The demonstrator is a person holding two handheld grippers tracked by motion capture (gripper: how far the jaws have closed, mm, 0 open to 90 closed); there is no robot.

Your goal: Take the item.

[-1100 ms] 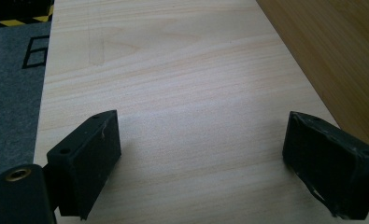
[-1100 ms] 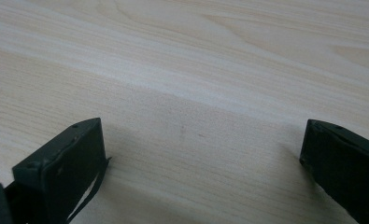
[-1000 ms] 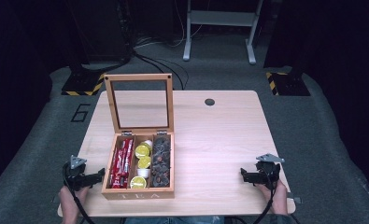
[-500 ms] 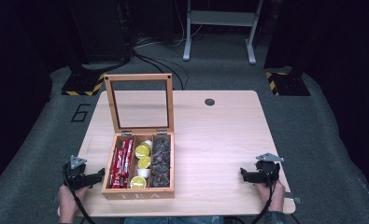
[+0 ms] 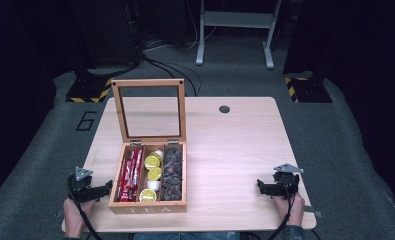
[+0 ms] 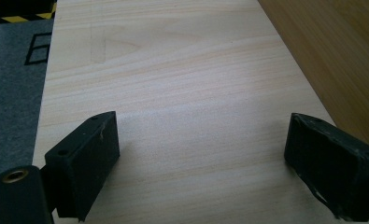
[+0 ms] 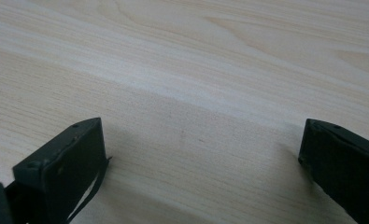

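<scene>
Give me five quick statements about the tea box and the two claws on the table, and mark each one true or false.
1. The tea box has its lid raised. True.
2. The left claw grips a red packet. False: it is open and holds nothing.
3. The yellow-topped cups sit in the middle compartment. True.
4. The right claw touches the box. False: it is apart from it, near the table's right side.
5. The red packets lie in the right compartment. False: the left one.
</scene>
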